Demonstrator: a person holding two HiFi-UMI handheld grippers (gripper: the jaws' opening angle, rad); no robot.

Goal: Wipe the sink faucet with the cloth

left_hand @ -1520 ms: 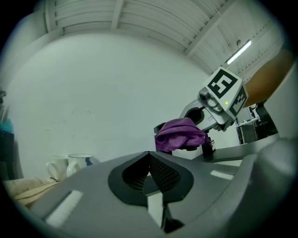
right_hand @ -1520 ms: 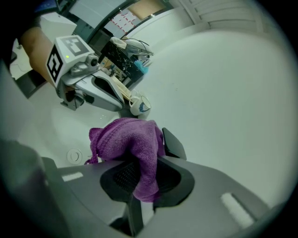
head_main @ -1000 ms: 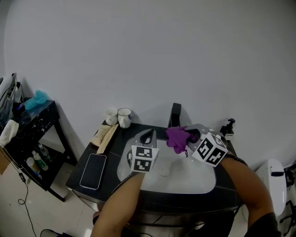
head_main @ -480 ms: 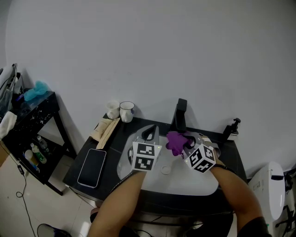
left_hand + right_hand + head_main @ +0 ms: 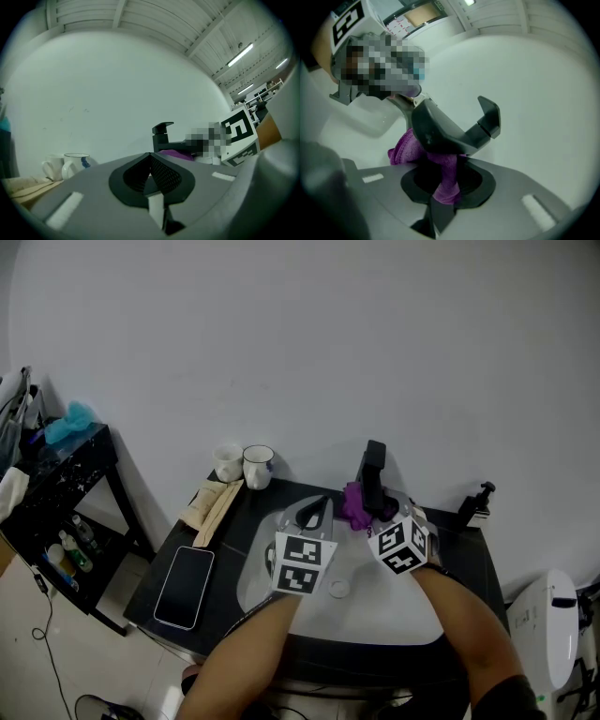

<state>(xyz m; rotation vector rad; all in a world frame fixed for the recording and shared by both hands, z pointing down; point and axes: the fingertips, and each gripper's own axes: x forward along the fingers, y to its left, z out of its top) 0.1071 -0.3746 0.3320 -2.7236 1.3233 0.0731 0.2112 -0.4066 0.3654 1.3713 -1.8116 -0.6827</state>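
Observation:
The black faucet [image 5: 373,468] stands at the back of the white sink [image 5: 375,601]. My right gripper [image 5: 375,512] is shut on the purple cloth [image 5: 355,504], which presses against the faucet's spout from below and the left. In the right gripper view the purple cloth [image 5: 443,173] bunches between the jaws, under the faucet [image 5: 454,126]. My left gripper [image 5: 314,512] hangs over the sink's left part, jaws closed with nothing between them. Its own view shows the faucet [image 5: 164,136] and a strip of cloth [image 5: 176,153] ahead.
Two mugs [image 5: 246,465] stand on the dark counter at the back left, beside a folded beige cloth [image 5: 211,505] and a phone [image 5: 183,574]. A soap pump [image 5: 476,502] is at the right. A black side shelf [image 5: 56,502] with bottles stands at the far left.
My right gripper has carried the purple cloth up and back from over the basin to the faucet's spout. The left gripper has barely shifted.

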